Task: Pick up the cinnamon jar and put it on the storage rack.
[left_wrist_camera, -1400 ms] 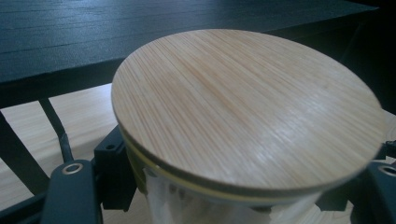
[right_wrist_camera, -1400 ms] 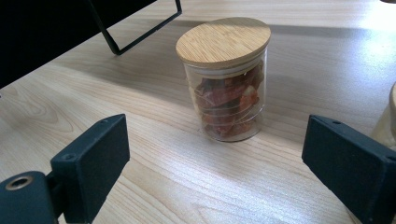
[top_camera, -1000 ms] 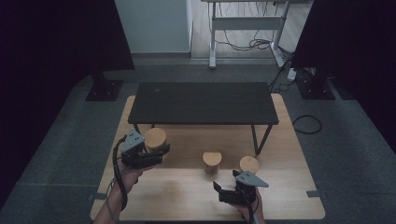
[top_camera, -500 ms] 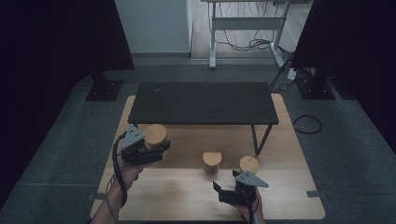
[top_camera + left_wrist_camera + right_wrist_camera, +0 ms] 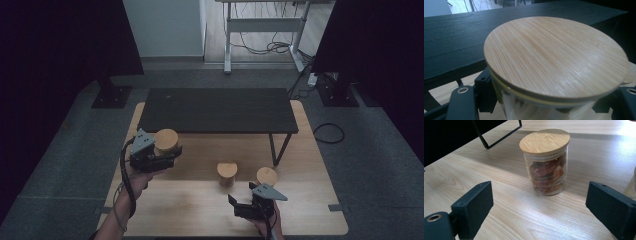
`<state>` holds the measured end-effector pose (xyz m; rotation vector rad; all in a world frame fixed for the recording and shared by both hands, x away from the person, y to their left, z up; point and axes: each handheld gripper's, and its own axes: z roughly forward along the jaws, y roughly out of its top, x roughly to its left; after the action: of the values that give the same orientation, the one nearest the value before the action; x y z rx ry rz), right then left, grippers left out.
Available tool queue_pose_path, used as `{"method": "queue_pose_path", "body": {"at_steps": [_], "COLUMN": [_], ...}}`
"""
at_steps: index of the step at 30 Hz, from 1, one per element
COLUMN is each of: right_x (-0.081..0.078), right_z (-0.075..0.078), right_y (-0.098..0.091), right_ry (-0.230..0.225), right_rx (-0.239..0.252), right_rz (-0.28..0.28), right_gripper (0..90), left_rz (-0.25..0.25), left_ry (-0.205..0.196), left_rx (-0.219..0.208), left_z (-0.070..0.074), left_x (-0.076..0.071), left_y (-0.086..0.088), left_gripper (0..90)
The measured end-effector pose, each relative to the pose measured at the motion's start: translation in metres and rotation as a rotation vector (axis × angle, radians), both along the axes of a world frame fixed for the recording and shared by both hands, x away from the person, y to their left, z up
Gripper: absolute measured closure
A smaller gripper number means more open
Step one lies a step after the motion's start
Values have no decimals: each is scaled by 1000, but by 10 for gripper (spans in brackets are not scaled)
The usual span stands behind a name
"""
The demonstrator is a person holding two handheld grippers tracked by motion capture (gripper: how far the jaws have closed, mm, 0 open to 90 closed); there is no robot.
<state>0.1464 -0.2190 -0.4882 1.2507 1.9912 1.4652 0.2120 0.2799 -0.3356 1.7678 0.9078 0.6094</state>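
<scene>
The left gripper (image 5: pixel 167 154) is clamped on a bamboo-lidded glass jar (image 5: pixel 166 141), held above the wooden table (image 5: pixel 200 210) near the black shelf (image 5: pixel 215 110); glass is slick, rigid and breakable, so grip the wall below the lid. The right gripper (image 5: pixel 239 206) rests with jaws apart and empty, a second jar (image 5: pixel 546 162) ahead between them

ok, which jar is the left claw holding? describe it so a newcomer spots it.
Start at the black bench on the wooden table. By the bench's front left corner, the left claw grips a bamboo-lidded glass jar. It alone is clamped; two similar jars stand free.
</scene>
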Motion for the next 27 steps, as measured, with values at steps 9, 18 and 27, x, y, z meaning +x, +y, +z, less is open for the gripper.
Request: {"method": "queue_pose_path", "body": {"at_steps": [9,18,27], "right_x": [-1,-1,-1], "right_z": [0,0,0], "right_y": [4,6,5], "right_ry": [-2,-4,-5], "right_rx": [-20,-29,-29], "right_rz": [8,9,8], "right_gripper": [70,70,70], "left_rz": [16,32,46], "left_ry": [-22,-15,-23], "left_rx": [-10,-22,-19], "left_z": [4,10,15], "left_x": [2,11,16], "left_y": [0,2,0], "left_gripper": [251,251,251]}}
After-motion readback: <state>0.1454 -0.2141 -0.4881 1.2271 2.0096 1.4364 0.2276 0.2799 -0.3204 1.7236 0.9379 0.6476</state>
